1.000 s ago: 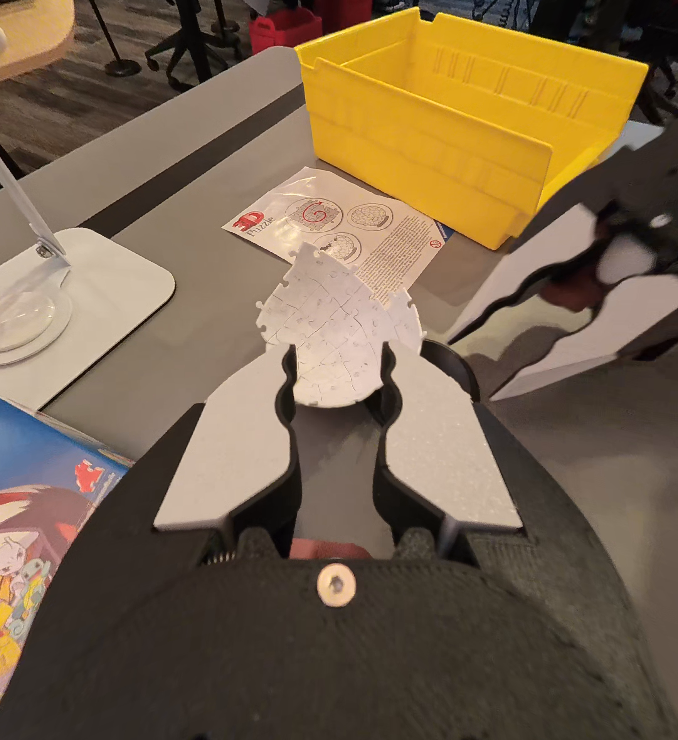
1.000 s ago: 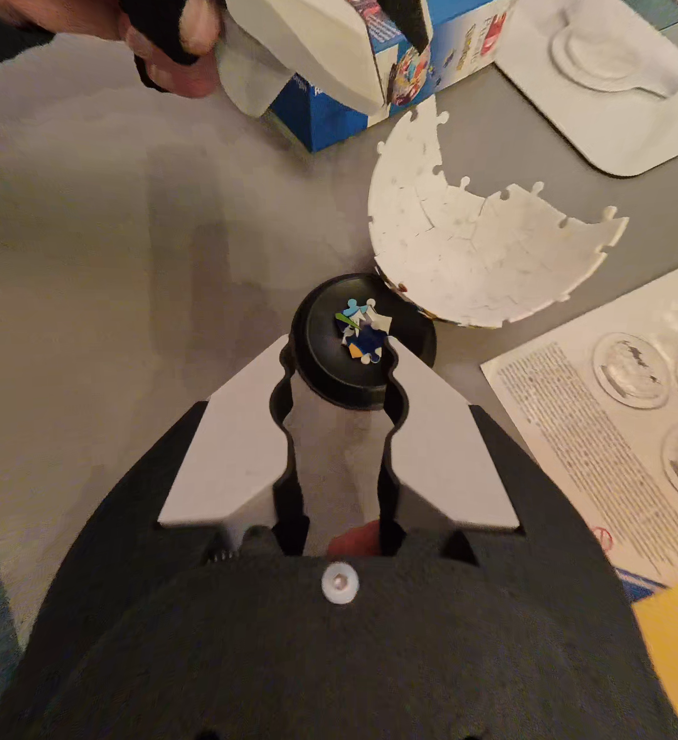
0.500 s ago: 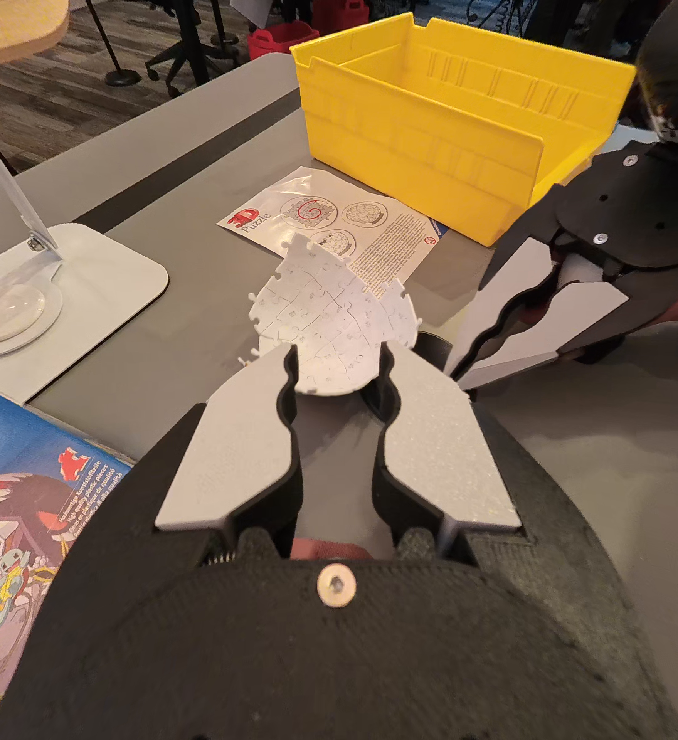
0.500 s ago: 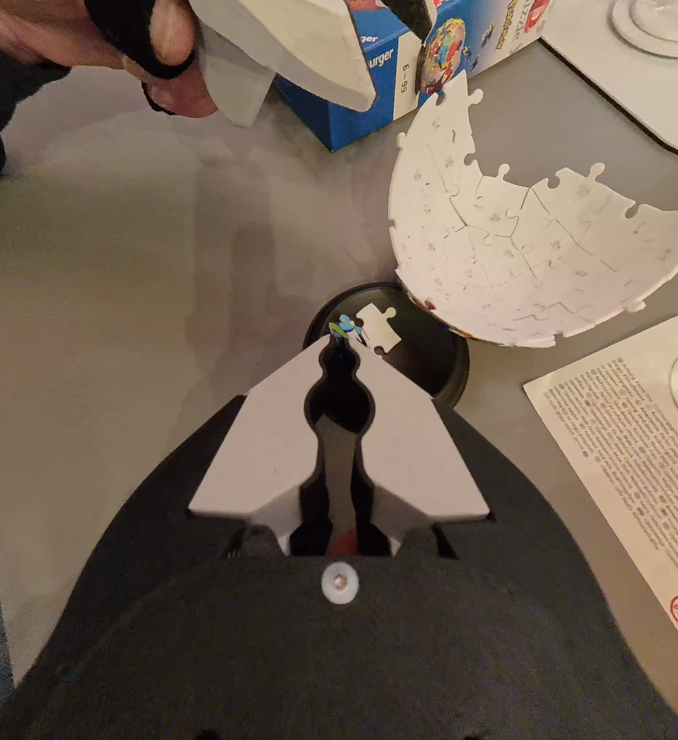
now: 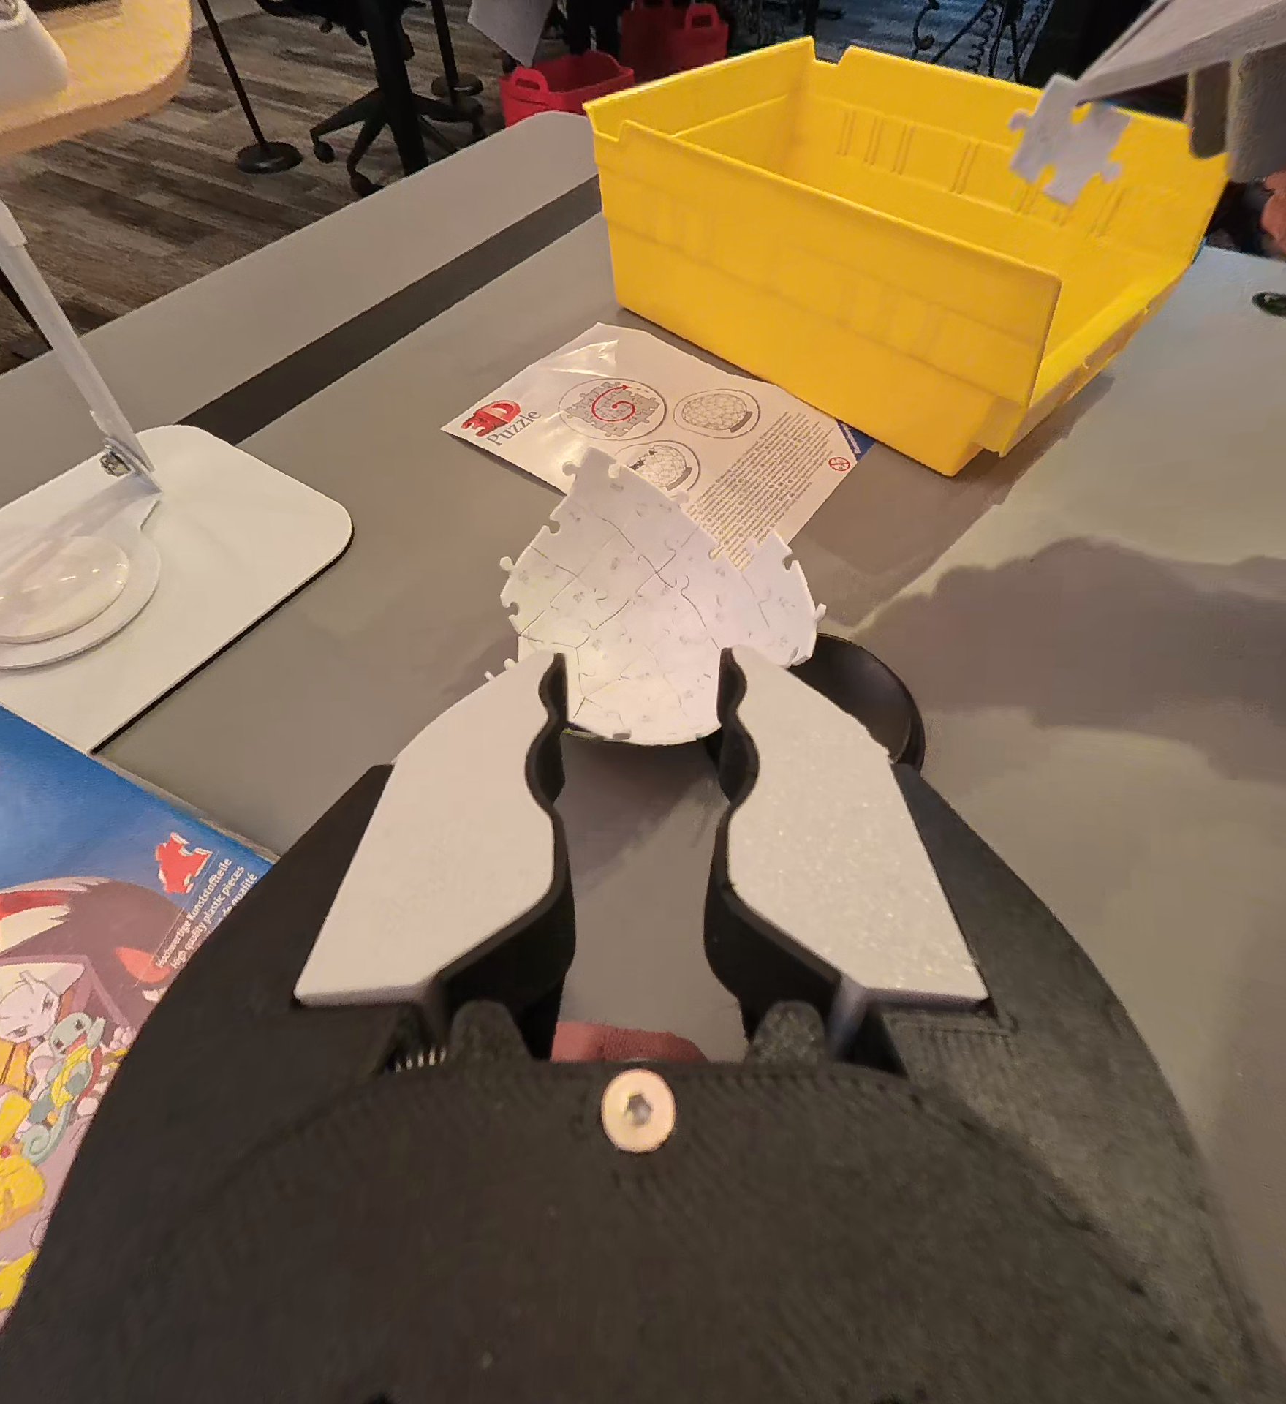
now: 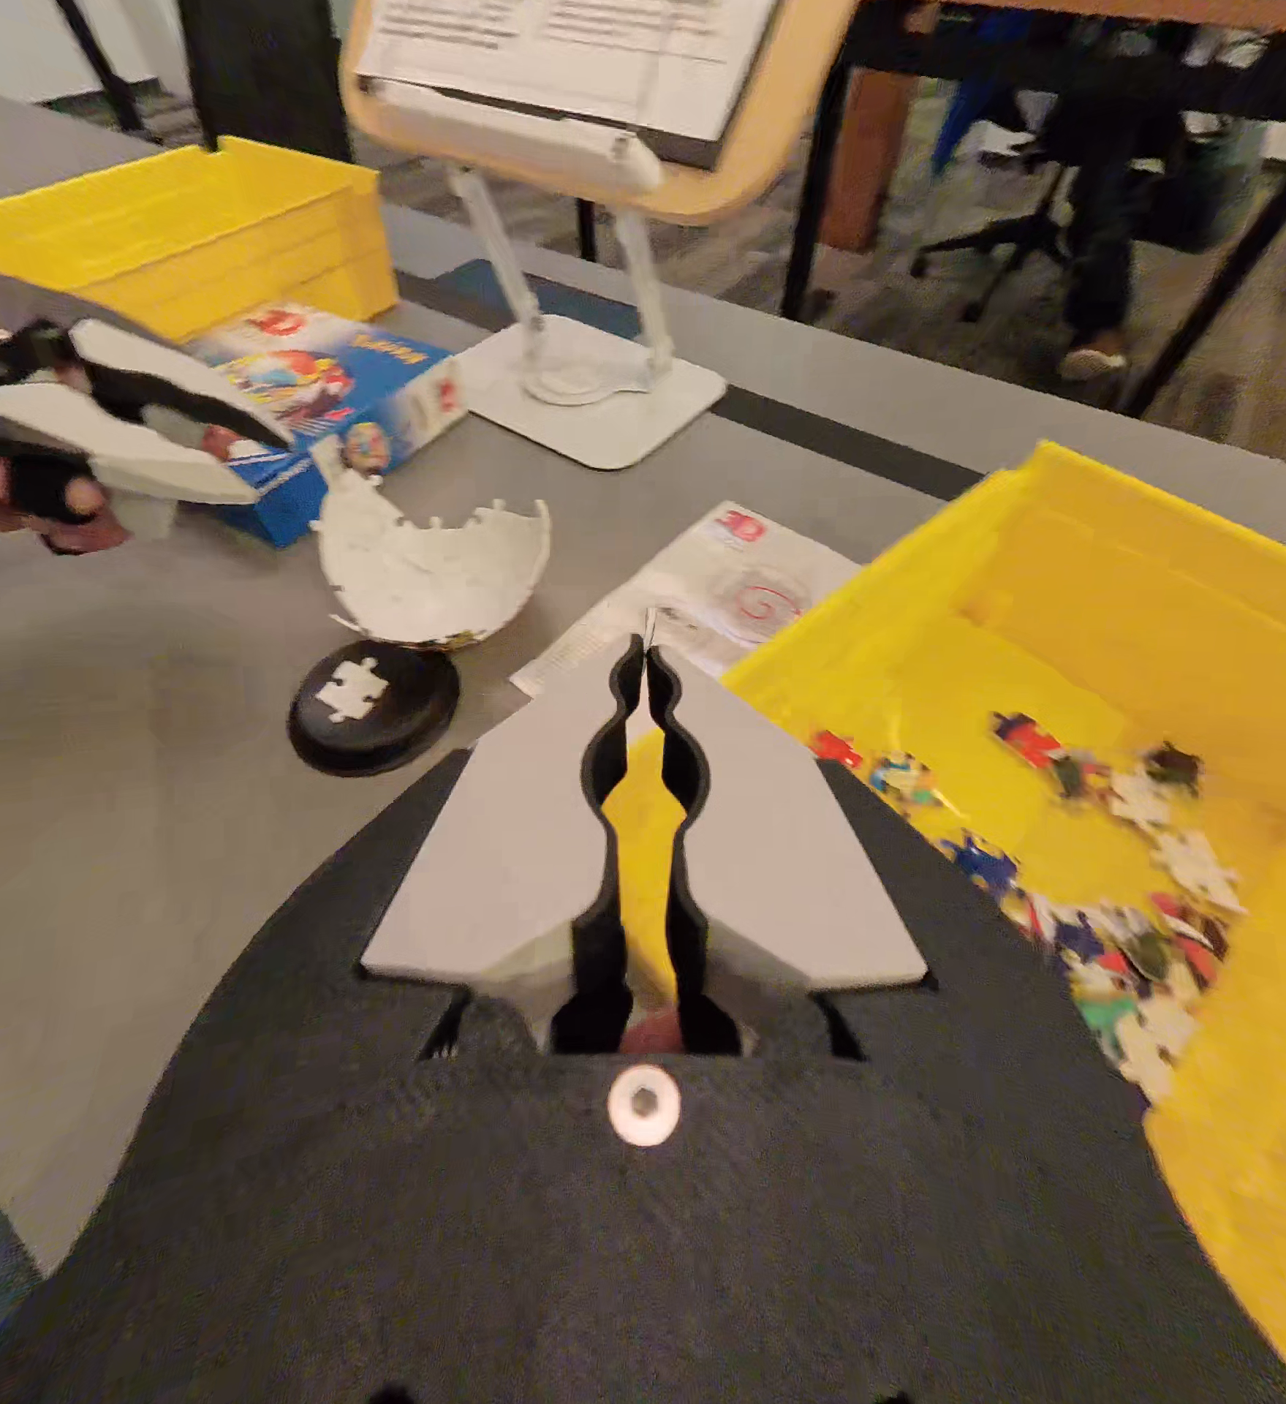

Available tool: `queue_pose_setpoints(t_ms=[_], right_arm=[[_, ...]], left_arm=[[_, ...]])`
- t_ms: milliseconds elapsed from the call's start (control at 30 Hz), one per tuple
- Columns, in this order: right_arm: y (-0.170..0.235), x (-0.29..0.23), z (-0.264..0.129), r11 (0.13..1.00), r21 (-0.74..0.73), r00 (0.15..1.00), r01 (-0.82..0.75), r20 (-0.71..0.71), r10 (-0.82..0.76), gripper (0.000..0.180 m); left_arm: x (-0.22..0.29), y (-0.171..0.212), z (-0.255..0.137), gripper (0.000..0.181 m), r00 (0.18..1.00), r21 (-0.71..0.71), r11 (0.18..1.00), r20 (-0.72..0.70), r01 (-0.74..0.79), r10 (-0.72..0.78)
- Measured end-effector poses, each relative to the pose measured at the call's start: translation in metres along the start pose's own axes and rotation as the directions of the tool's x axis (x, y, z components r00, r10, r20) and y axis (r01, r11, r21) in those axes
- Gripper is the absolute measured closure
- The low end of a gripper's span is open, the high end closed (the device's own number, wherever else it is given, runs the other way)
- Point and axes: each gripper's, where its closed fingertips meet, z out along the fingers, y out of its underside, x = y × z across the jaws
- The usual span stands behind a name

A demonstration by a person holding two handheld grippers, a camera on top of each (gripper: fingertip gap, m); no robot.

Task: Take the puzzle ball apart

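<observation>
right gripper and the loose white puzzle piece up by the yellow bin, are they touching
Touching. The left wrist view shows the right gripper pinching the puzzle piece by its top edge above the yellow bin; the right wrist view shows it edge-on between the nearly closed tips.

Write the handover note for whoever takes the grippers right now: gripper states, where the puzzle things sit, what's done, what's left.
Right gripper: shut on a puzzle piece, held above the yellow bin.
Left gripper: open, fingers either side of the remaining shell of the puzzle ball; not gripping it.
Shell rests on the table beside the black stand, which carries one loose white piece.
Done: many pieces already in the bin.
Left: drop this piece, clear the stand, break up the shell.
</observation>
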Motion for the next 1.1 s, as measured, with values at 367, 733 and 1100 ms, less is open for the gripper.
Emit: queue_pose_setpoints(t_ms=[367, 733, 1100], right_arm=[[0.018, -0.045, 0.007, 0.982, -0.073, 0.983, 0.174, 0.072, -0.169, 0.156], [0.103, -0.178, 0.127, 0.897, -0.265, 0.875, 0.353, 0.434, -0.215, 0.131], [0.098, -0.184, 0.118, 0.904, -0.208, 0.873, 0.372, 0.410, -0.265, 0.171]], left_arm=[[-0.002, 0.005, 0.005, 0.144, 1.000, -0.031, 1.000, 0.005, 0.005, -0.005], [0.000, 0.006, 0.005, 0.142, 1.000, -0.029, 1.000, 0.003, 0.006, -0.006], [-0.007, 0.009, 0.003, 0.142, 1.000, -0.021, 1.000, 0.011, 0.022, -0.022]])
